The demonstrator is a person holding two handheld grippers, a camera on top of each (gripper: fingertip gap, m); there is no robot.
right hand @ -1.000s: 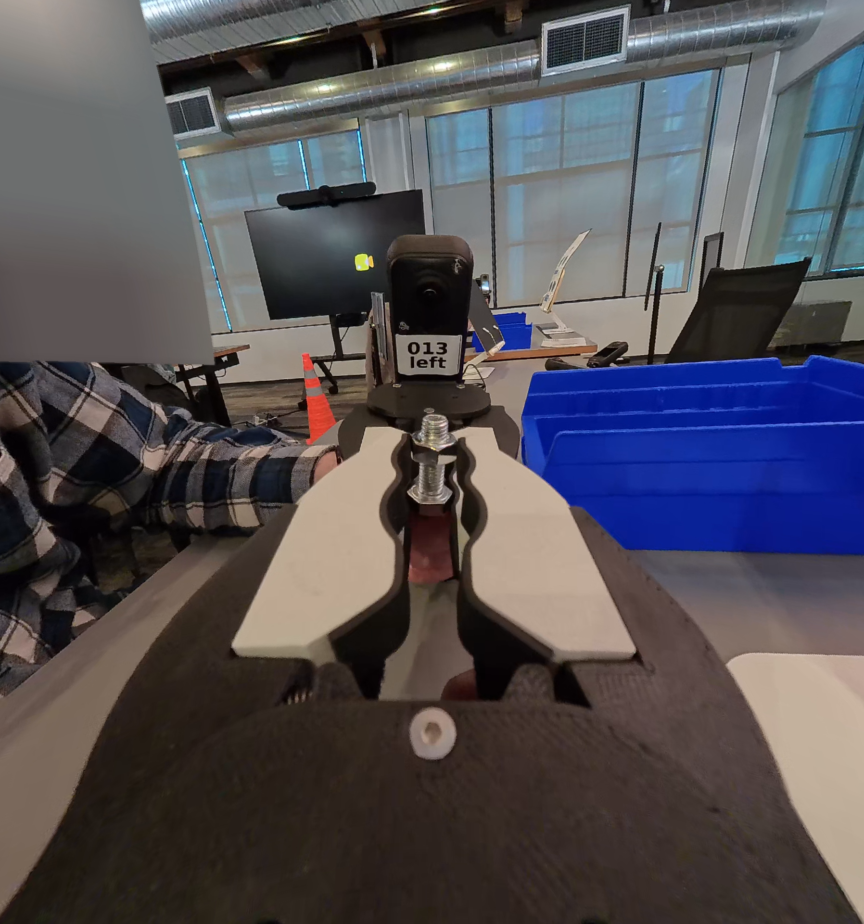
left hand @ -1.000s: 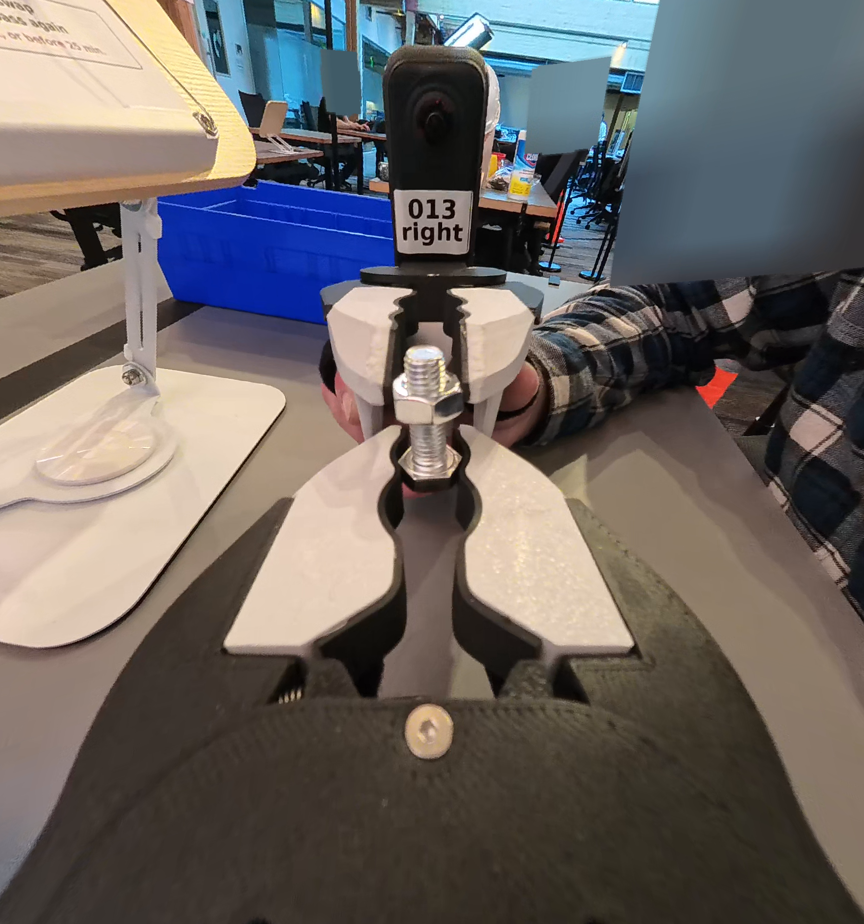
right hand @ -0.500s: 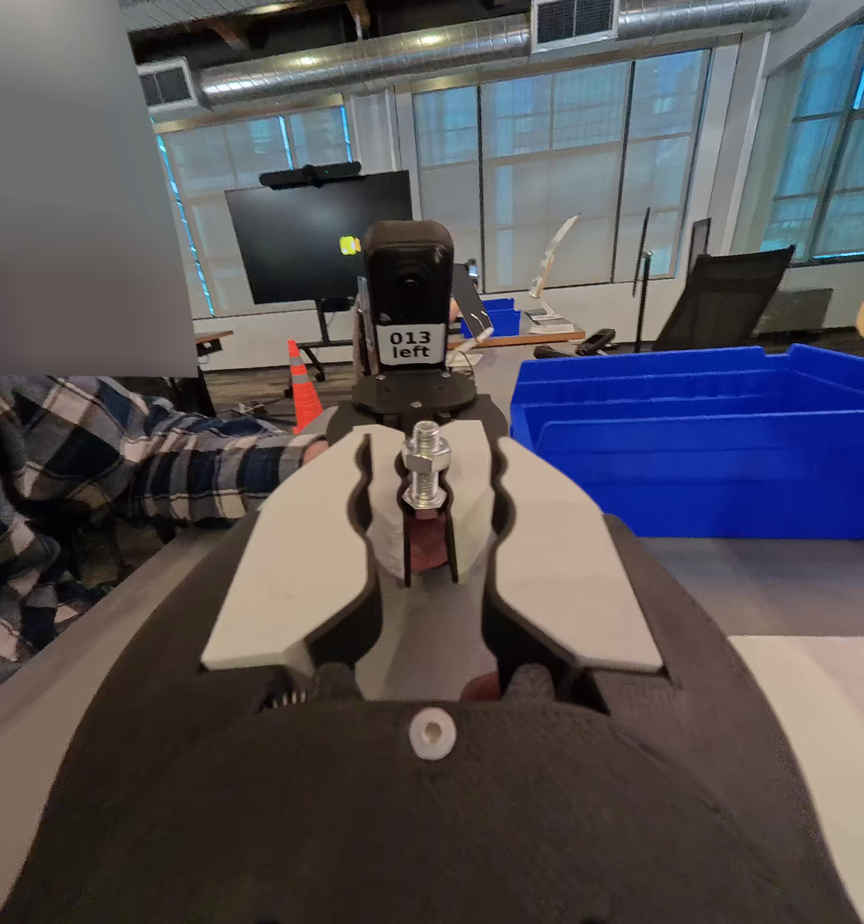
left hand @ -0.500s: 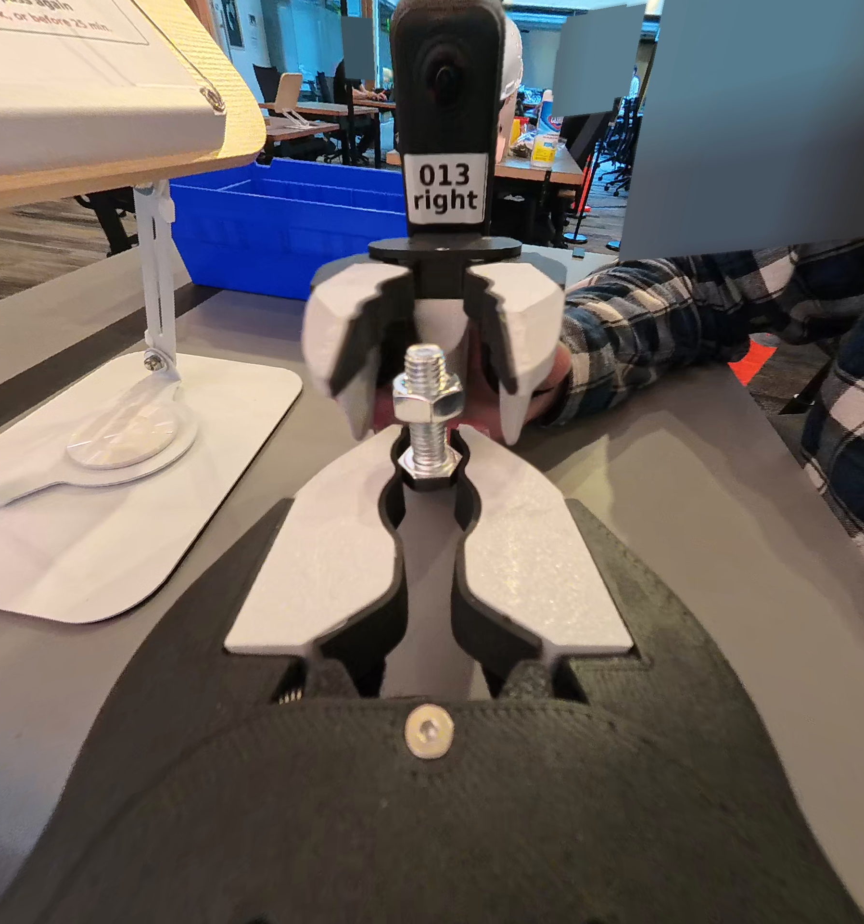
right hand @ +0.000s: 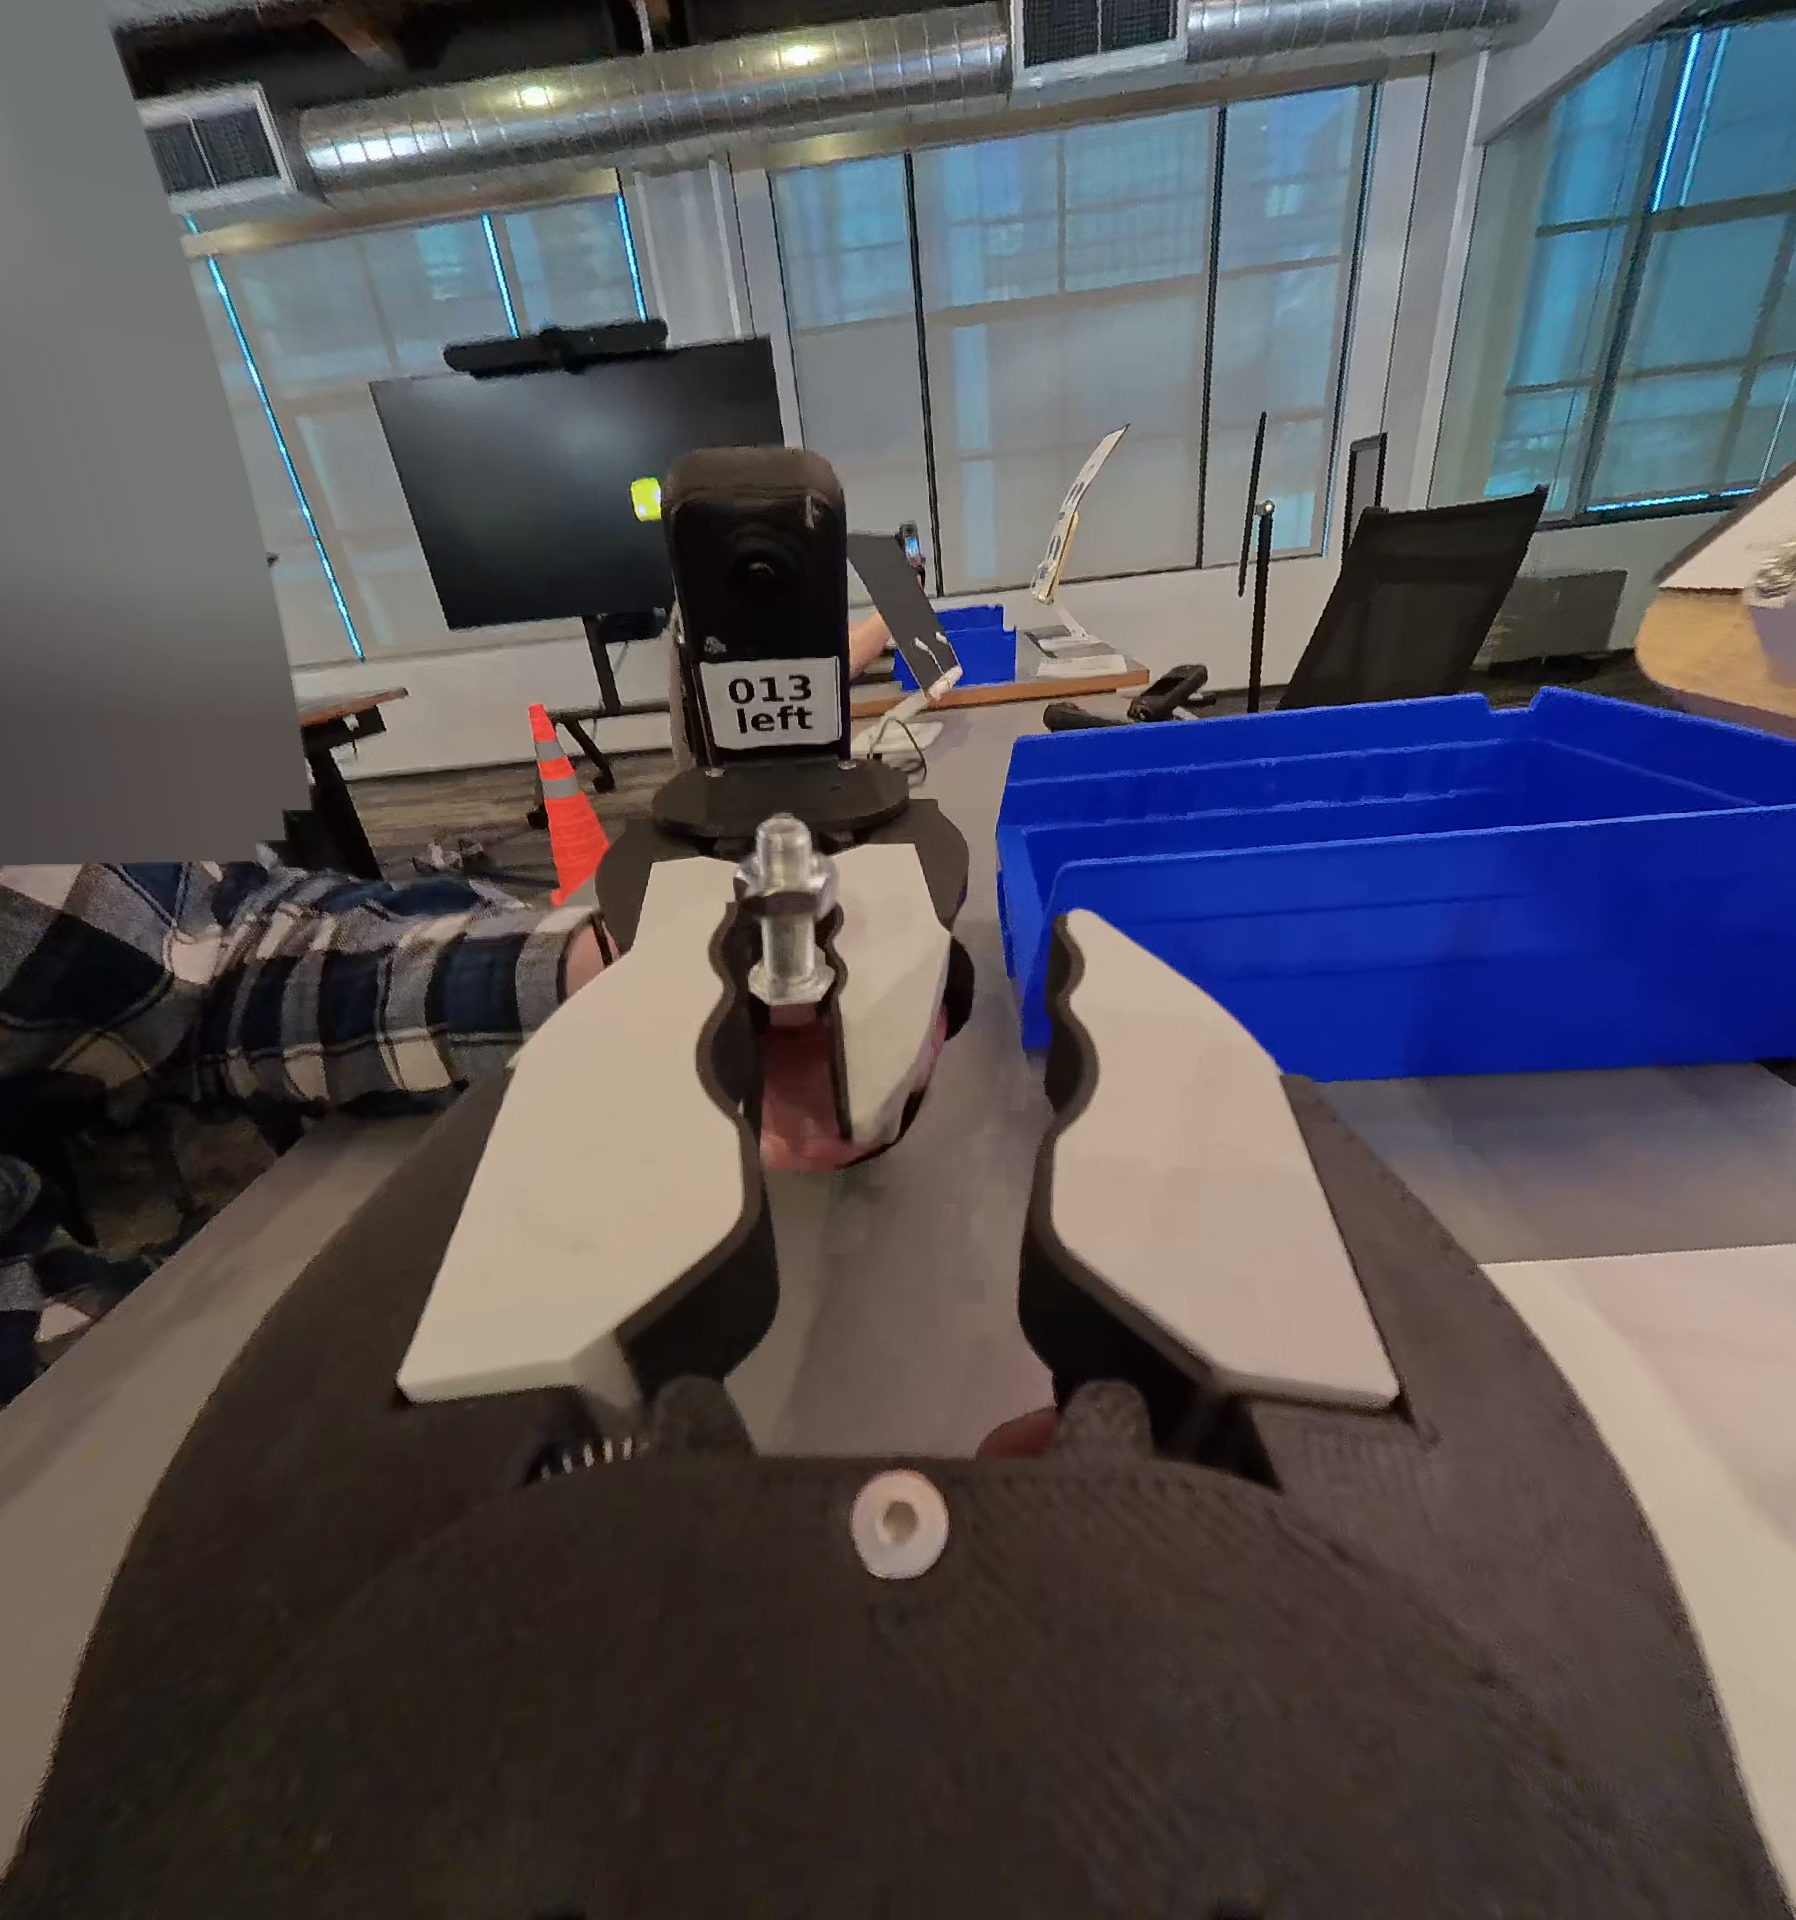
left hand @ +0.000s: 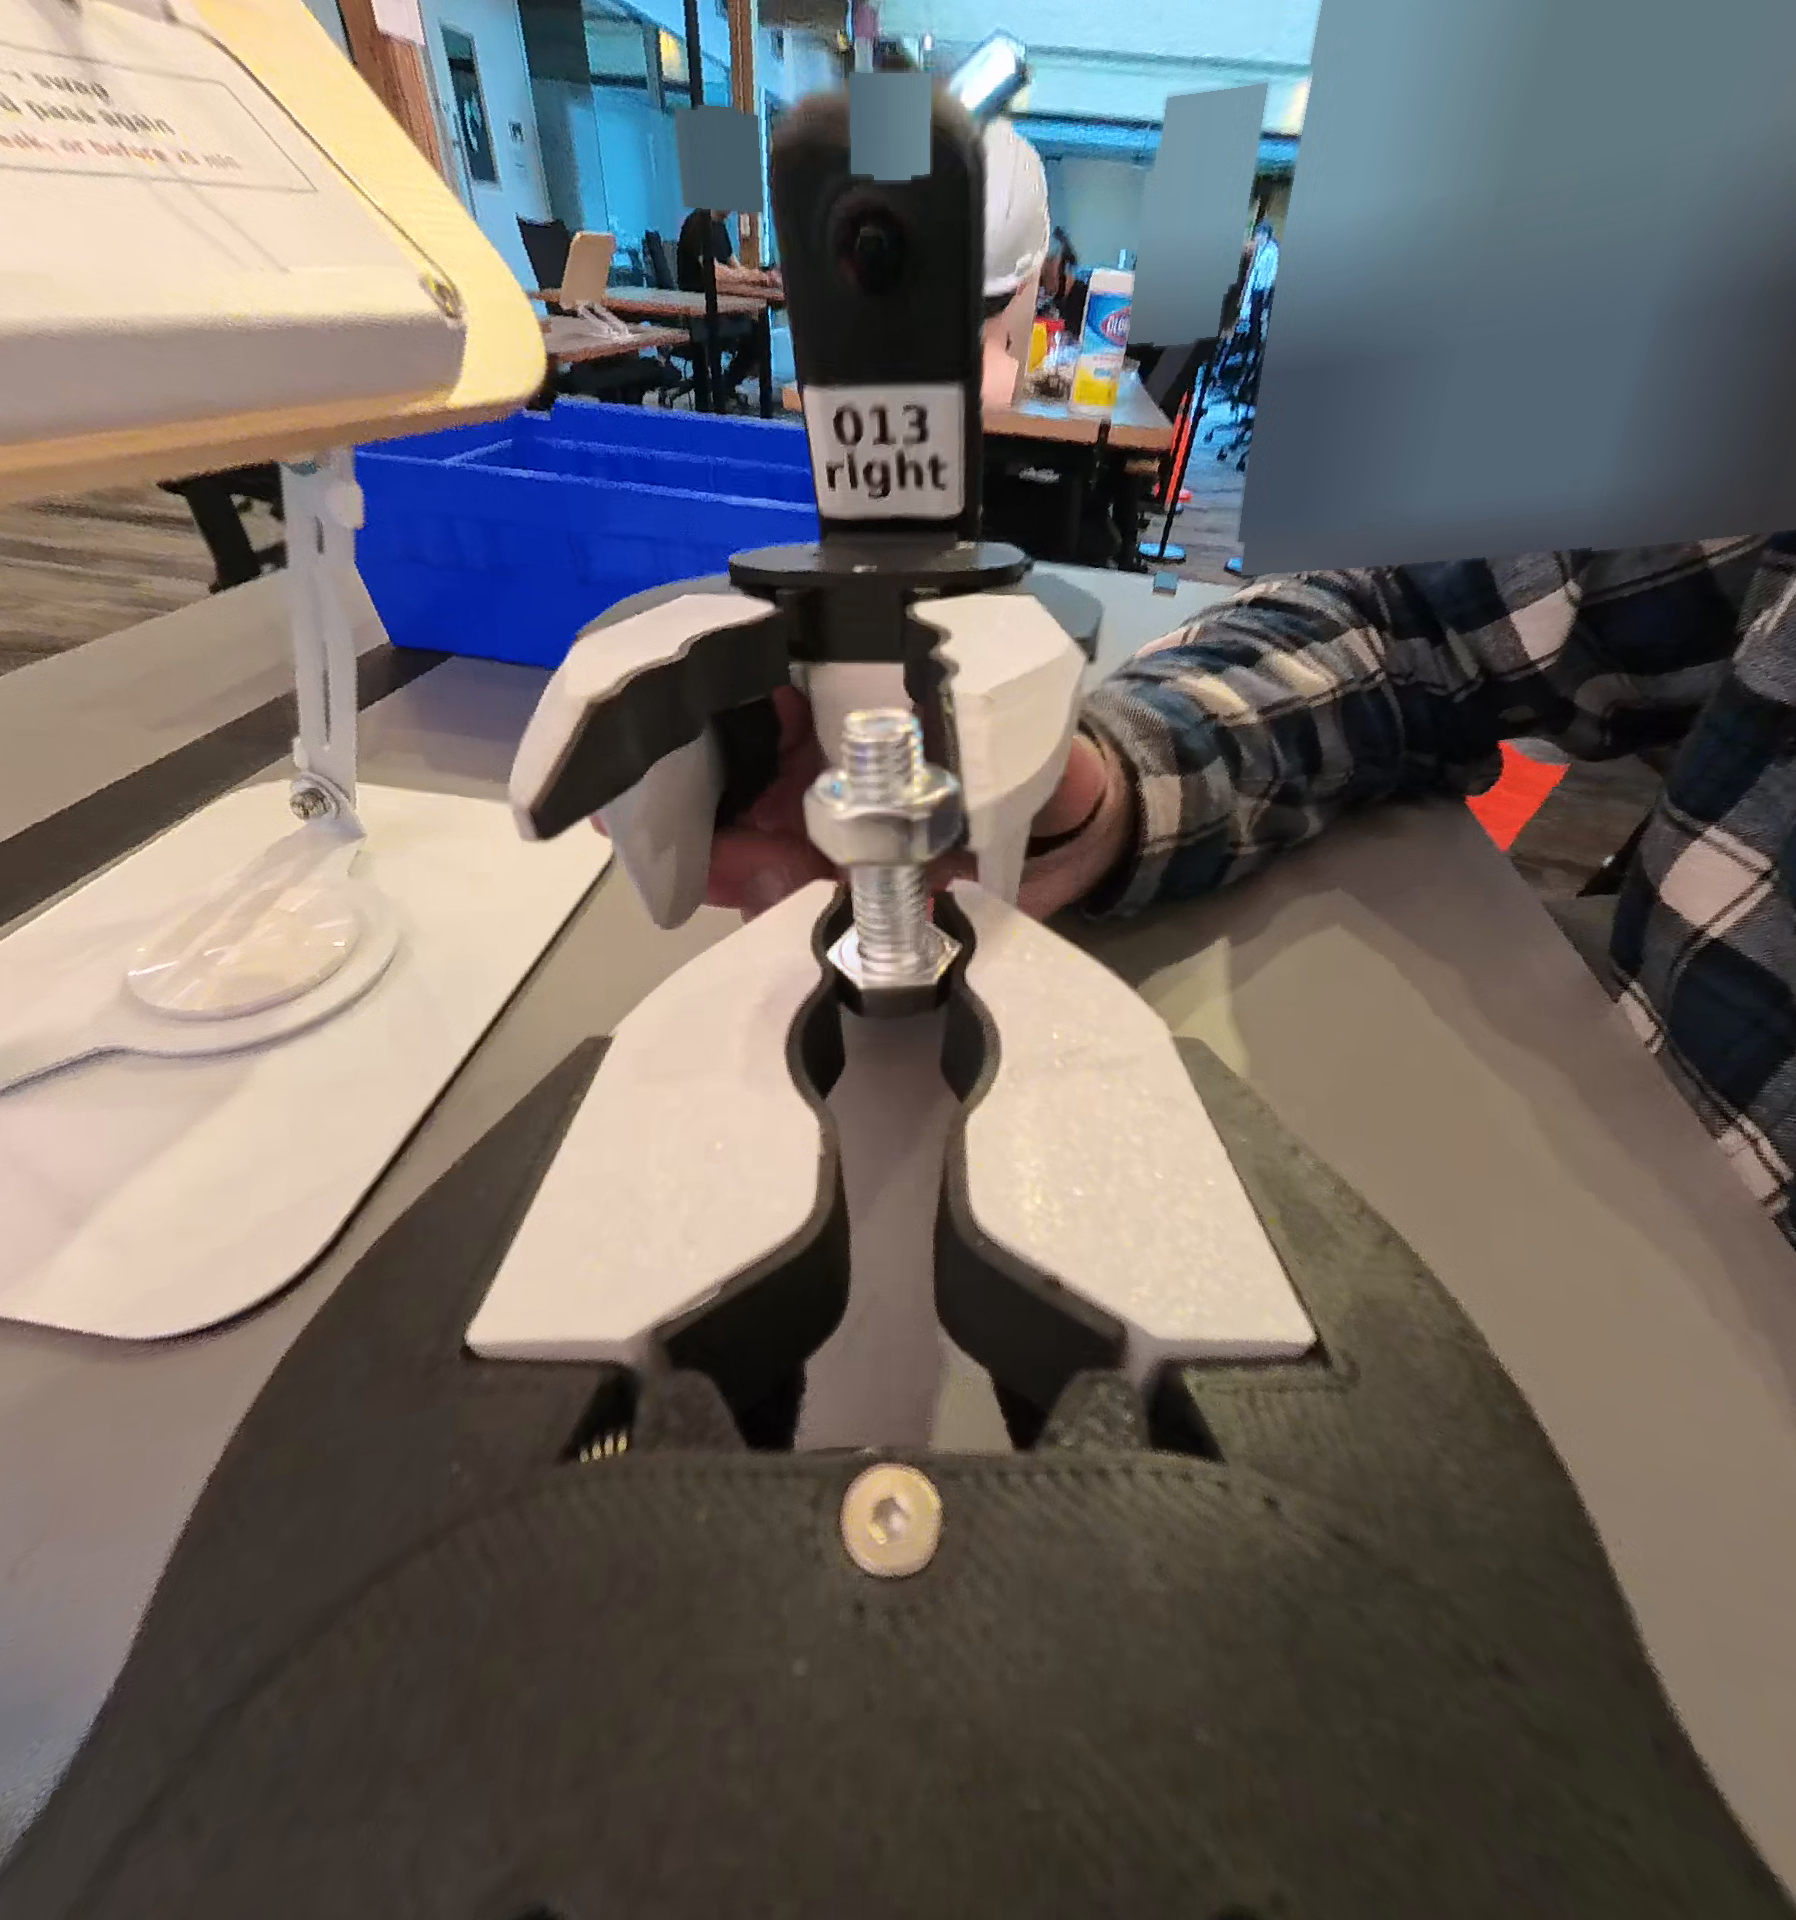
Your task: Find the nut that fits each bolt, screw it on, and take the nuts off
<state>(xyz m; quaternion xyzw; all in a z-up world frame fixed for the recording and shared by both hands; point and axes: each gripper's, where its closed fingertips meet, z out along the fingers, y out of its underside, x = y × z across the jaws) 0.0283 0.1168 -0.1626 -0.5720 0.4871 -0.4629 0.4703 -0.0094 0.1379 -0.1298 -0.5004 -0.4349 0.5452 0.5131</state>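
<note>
My left gripper is shut on the hex head of a silver bolt and holds it upright above the grey table. A silver nut sits threaded on the shaft near its top. My right gripper faces mine from behind the bolt. It is open, with its white fingers spread on either side of the nut and not pressing on it. In the right wrist view, the bolt and nut stand close to the left finger of my right gripper.
A blue bin stands at the back of the table; it also shows in the right wrist view. A white stand base with a board on it is at the left. A person's plaid sleeve lies at the right. One gripper's finger ends stand about 4 centimeters off the other's.
My right gripper was shut on the nut a second ago. Its jaws have opened wide and let go of the nut, and it has tilted. My left gripper still holds the bolt.
</note>
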